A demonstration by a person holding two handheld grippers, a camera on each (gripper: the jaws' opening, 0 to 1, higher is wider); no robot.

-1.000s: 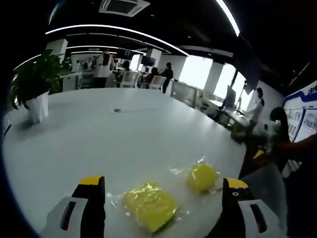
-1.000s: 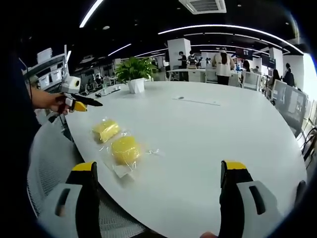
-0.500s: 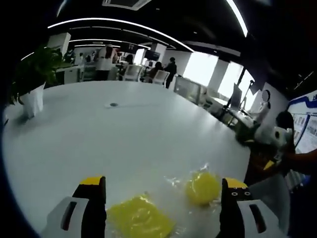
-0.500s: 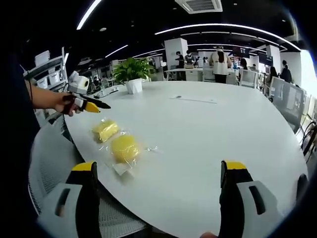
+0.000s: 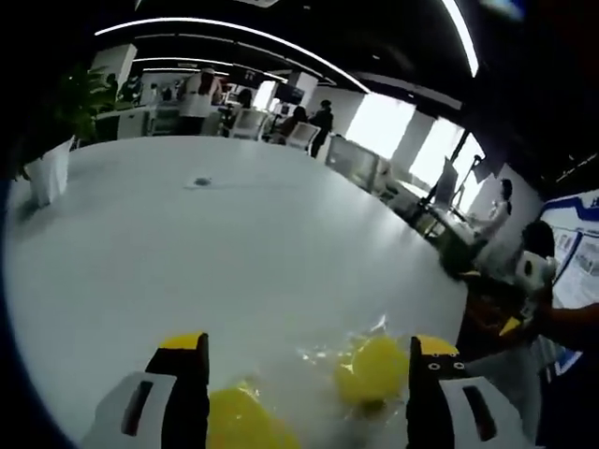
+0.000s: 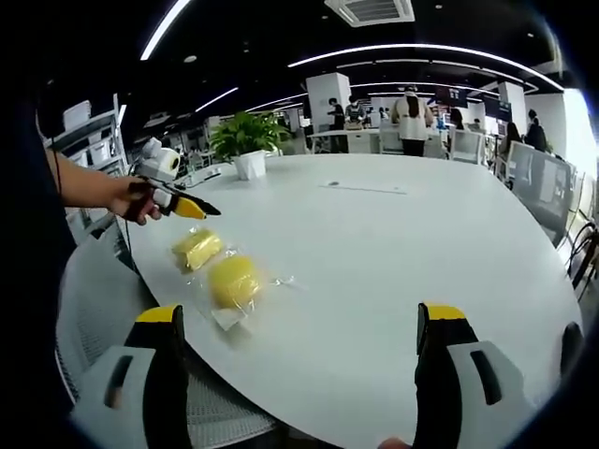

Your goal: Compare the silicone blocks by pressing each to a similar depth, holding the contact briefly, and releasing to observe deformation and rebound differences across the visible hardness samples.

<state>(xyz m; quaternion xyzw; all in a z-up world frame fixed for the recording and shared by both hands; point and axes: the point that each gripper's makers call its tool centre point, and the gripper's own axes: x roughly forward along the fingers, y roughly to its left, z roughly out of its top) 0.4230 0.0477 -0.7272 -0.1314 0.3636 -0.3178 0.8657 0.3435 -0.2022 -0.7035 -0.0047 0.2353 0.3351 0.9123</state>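
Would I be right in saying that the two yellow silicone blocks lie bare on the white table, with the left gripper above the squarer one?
Not quite: they are not bare. The right gripper view shows the squarer block and the round block each inside a clear plastic wrapper on the white table. The left gripper does hover above the squarer one.

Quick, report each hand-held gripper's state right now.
Left hand-held gripper: open, holding nothing, poised over the bagged square yellow block.
Right hand-held gripper: open, holding nothing, above the white table.
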